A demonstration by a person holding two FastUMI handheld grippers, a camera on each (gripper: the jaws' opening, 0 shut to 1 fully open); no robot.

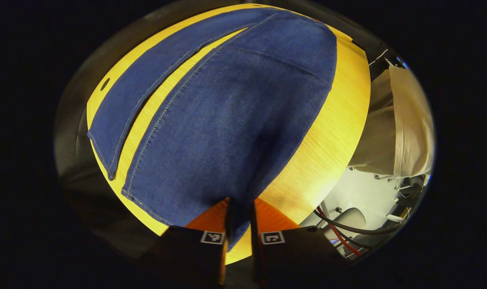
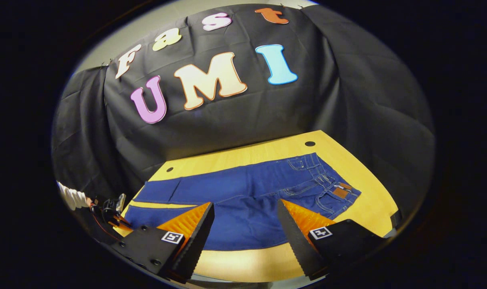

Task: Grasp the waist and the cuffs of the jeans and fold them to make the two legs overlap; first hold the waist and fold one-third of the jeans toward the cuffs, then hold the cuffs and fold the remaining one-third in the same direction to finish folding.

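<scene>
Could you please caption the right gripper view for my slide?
Open right gripper above unfolded jeans on a yellow table.

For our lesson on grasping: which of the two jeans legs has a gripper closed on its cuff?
The nearer leg: the left gripper pinches its cuff edge. The far leg lies flat and untouched across a strip of table.

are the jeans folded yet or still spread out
Spread flat: the jeans lie full length on the table, legs apart with wood showing between them. The left gripper pinches one cuff.
</scene>
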